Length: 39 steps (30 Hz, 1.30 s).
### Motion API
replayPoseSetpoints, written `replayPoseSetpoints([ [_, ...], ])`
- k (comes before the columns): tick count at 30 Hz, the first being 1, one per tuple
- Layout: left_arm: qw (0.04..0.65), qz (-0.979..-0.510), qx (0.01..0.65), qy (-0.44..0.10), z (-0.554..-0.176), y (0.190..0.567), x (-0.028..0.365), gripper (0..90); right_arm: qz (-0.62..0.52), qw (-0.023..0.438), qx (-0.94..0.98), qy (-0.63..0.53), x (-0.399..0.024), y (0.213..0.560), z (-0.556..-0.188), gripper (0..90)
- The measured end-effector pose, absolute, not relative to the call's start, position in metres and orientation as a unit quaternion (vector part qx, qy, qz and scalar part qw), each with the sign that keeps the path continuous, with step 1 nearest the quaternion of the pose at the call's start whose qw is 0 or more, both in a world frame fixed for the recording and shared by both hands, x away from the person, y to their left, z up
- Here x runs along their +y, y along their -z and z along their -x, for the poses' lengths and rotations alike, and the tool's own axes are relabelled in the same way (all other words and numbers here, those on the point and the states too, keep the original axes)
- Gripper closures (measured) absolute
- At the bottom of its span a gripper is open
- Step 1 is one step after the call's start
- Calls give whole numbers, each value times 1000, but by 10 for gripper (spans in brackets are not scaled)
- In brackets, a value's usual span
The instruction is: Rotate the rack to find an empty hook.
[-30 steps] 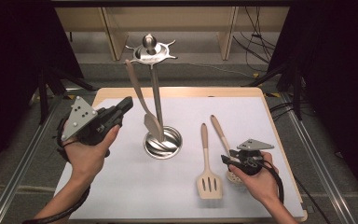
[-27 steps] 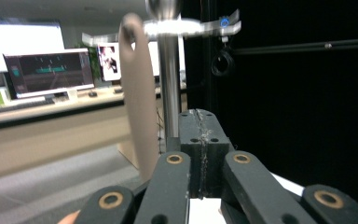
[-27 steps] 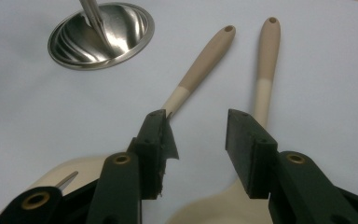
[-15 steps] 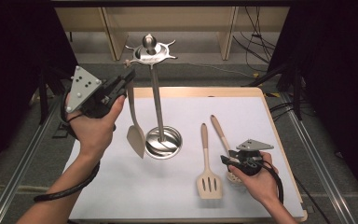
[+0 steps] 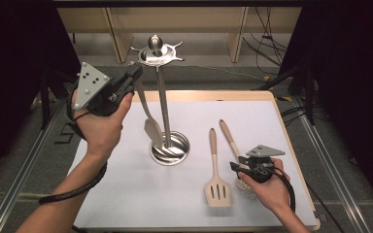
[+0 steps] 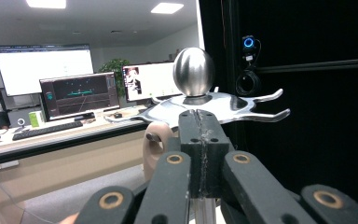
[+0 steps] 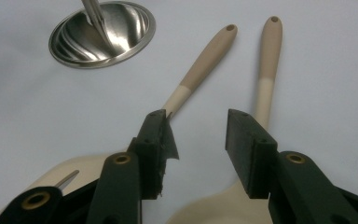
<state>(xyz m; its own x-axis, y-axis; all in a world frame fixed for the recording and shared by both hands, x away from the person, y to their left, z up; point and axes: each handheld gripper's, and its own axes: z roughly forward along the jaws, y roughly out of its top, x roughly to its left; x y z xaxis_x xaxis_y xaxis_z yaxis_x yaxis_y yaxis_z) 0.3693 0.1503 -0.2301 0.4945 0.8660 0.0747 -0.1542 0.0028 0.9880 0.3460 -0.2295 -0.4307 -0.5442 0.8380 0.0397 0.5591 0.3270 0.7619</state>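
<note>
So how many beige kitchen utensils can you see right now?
3. A beige spoon hangs from the left gripper beside the steel stand; a beige slotted spatula and a second beige utensil lie on the white mat.

Beige spoon (image 5: 148, 114), hanging tilted at upper left of the frame, handle top beside the steel stand's (image 5: 161, 97) hook crown, bowl low near the stand's round base, above the white mat.

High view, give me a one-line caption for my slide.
Left gripper lifts a beige utensil to the steel rack; open right gripper waits over two spatulas.
</note>
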Motion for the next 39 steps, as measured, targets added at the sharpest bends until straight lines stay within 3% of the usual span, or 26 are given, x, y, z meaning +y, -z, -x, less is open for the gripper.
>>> replayPoseSetpoints([
  [29, 640, -583, 320, -384, -379, 229, 157, 890, -453, 176, 789, -375, -229, 430, -345, 591],
  [39, 647, -586, 317, -370, -365, 241, 169, 777, -461, 173, 784, -378, -229, 430, -345, 591],
])
